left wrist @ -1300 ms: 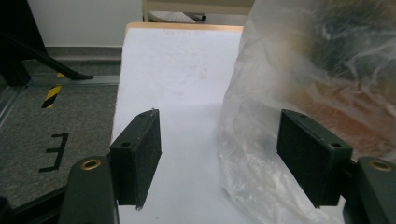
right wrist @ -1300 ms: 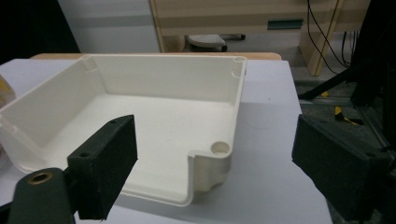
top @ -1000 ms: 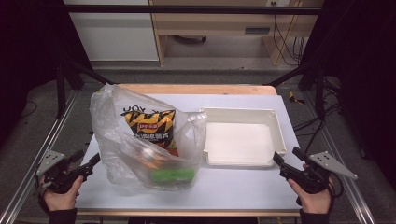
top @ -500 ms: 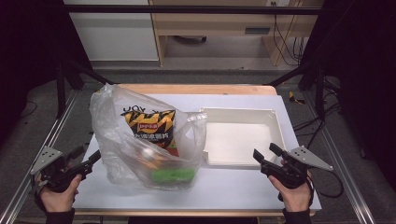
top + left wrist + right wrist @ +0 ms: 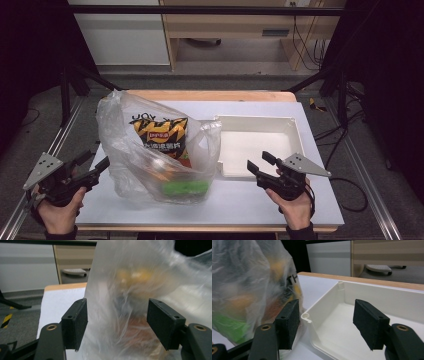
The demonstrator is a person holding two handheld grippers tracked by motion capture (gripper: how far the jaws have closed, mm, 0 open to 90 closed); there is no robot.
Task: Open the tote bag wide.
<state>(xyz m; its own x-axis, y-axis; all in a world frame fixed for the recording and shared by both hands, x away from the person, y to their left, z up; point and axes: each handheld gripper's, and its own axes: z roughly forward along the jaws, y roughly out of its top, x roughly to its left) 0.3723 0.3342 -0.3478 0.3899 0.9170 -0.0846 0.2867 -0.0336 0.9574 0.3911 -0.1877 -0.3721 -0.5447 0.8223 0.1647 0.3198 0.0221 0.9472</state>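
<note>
**Grippers flanking the bag**

Clear plastic bag of snacks standing on the white table, beside the white tray. Left gripper jaws apart, near the bag. Right gripper jaws apart but just closing, nothing clamped.

plastic bag: 1; chip packet: 1; green item: 1; white tray: 1; hand-held grippers: 2
</note>
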